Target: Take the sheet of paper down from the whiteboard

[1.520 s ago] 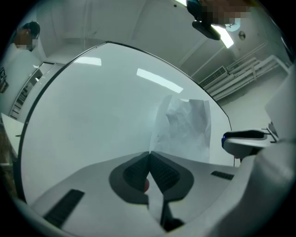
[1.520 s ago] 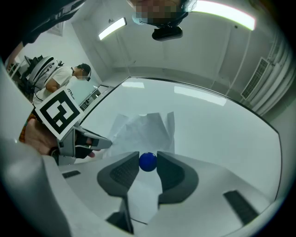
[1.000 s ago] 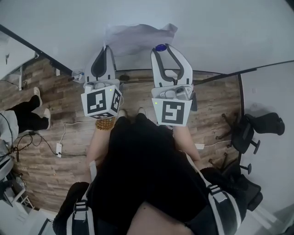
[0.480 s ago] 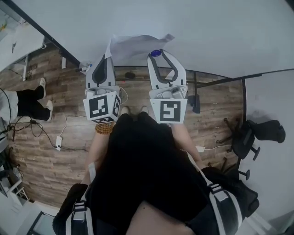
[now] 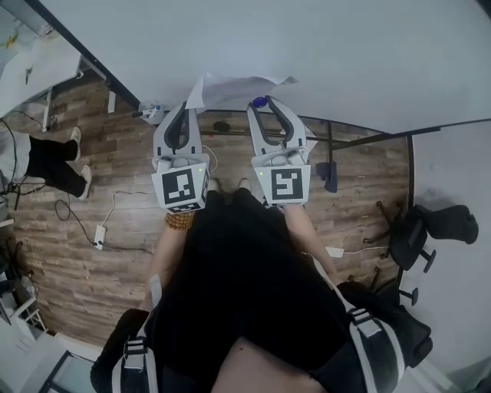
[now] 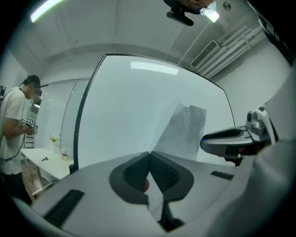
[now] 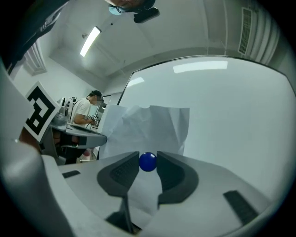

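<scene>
Paper (image 5: 234, 88) by whiteboard (image 5: 345, 54), blue magnet (image 7: 147, 162) before it.

This is looking like an office or lab workroom. A large whiteboard (image 5: 345, 46) is filling the top of the head view. Black swivel chairs (image 5: 443, 217) are standing at right on a wood-plank floor (image 5: 100, 192). A power strip (image 5: 99, 232) and cables (image 5: 69, 215) are lying at left. In the left gripper view, a person (image 6: 14, 120) is standing by a white surface (image 6: 44, 159) under a ceiling tube light (image 6: 48, 10).

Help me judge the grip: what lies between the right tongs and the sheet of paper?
A small blue ball, which the right tongs clamp, with the sheet of paper just behind it. The right gripper view shows this.
</scene>
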### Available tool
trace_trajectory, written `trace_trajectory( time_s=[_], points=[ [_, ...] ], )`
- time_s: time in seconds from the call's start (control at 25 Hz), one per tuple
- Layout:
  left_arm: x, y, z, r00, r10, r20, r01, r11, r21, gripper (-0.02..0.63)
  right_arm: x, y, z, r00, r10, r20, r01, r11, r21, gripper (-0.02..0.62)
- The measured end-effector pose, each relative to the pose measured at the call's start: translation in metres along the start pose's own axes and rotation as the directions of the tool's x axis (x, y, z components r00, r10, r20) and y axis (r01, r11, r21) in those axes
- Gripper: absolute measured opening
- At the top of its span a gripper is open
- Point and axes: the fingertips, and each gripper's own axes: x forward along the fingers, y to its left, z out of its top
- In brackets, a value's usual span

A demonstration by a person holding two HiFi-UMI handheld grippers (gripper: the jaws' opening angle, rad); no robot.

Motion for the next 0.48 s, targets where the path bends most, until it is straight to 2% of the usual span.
trace_trajectory(
  time_s=[0.24, 0.48],
  points=[
    [0.000, -0.003, -0.004, 1.000, 0.001, -0.013, 0.000, 0.999, 0.047, 0.011, -0.003, -0.006, -0.018, 0.998, -0.010, -0.067, 0.014, 0.999, 0.052, 0.118],
    [0.009, -0.021, 0.003, 0.999, -0.039, 0.004, 0.039, 0.996, 0.075, 0.011, -0.011, -0.025, -0.024, 0.995, -0.031, -0.095, 0.034, 0.999, 0.036, 0.118]
  ],
)
